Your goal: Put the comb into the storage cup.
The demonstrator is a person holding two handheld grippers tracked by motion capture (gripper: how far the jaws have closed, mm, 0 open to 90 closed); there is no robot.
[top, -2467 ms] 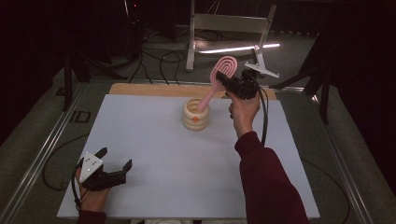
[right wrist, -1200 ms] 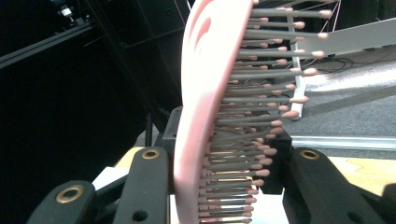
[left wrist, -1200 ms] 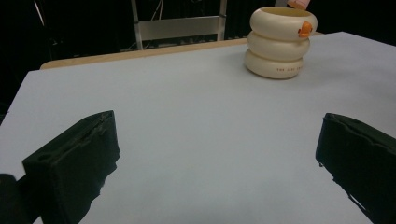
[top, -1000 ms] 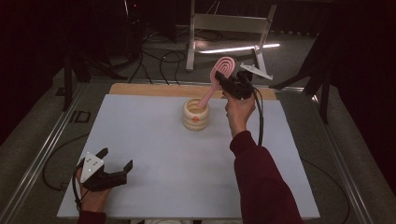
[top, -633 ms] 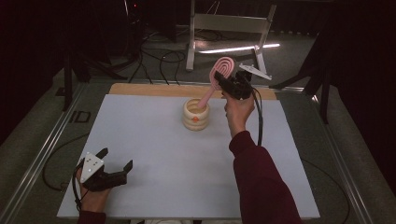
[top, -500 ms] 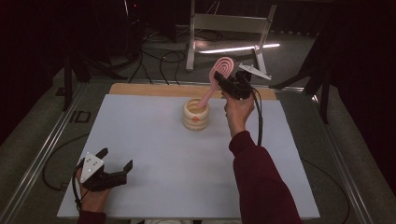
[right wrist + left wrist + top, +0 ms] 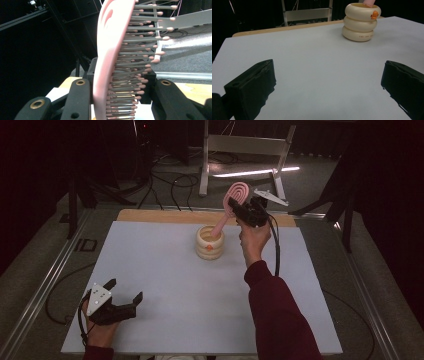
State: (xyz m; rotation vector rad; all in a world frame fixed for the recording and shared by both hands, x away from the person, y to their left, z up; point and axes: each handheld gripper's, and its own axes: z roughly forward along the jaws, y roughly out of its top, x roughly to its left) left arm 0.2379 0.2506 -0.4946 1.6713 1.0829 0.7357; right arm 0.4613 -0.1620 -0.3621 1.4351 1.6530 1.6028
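Above the far middle of the table (image 7: 150,270), the right tool (image 7: 239,210) is clamped on the brush (image 7: 235,200) – handle already in the cup (image 7: 210,242), so release comes next – while the left tool (image 7: 122,292) rests with jaws apart.

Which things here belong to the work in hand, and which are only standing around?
In use:
- pink hairbrush, handle end down in the holder
- cream ringed holder
- right hand-held gripper, shut on the brush

Not in use:
- left hand-held gripper, open, near the table's front edge
- metal frame behind the table
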